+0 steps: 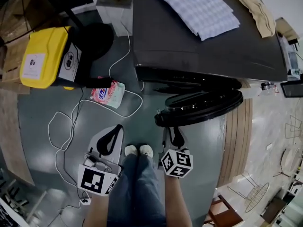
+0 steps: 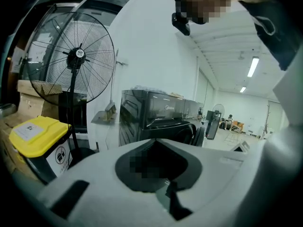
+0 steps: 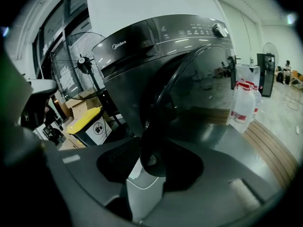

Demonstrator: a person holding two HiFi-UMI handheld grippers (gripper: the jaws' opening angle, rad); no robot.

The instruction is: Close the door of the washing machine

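A dark front-loading washing machine point(image 1: 208, 46) fills the top of the head view. Its round door point(image 1: 201, 106) stands open, swung out toward me. In the right gripper view the door point(image 3: 189, 93) shows edge-on, its rim just ahead of the jaws. My right gripper point(image 1: 174, 129) hangs just below the door's outer edge with its jaws together and nothing in them. My left gripper point(image 1: 118, 126) is lower left, apart from the machine, shut and holding nothing. In the left gripper view the washing machine point(image 2: 151, 112) stands straight ahead, some way off.
A yellow-lidded bin point(image 1: 45, 56) and a fan base point(image 1: 97, 39) stand left of the machine, with a detergent bag point(image 1: 109, 92) and a loose white cable point(image 1: 61, 126) on the floor. A checked cloth point(image 1: 199, 6) and a beige cloth point(image 1: 253, 6) lie on top. Water bottles point(image 3: 244, 103) stand at the right.
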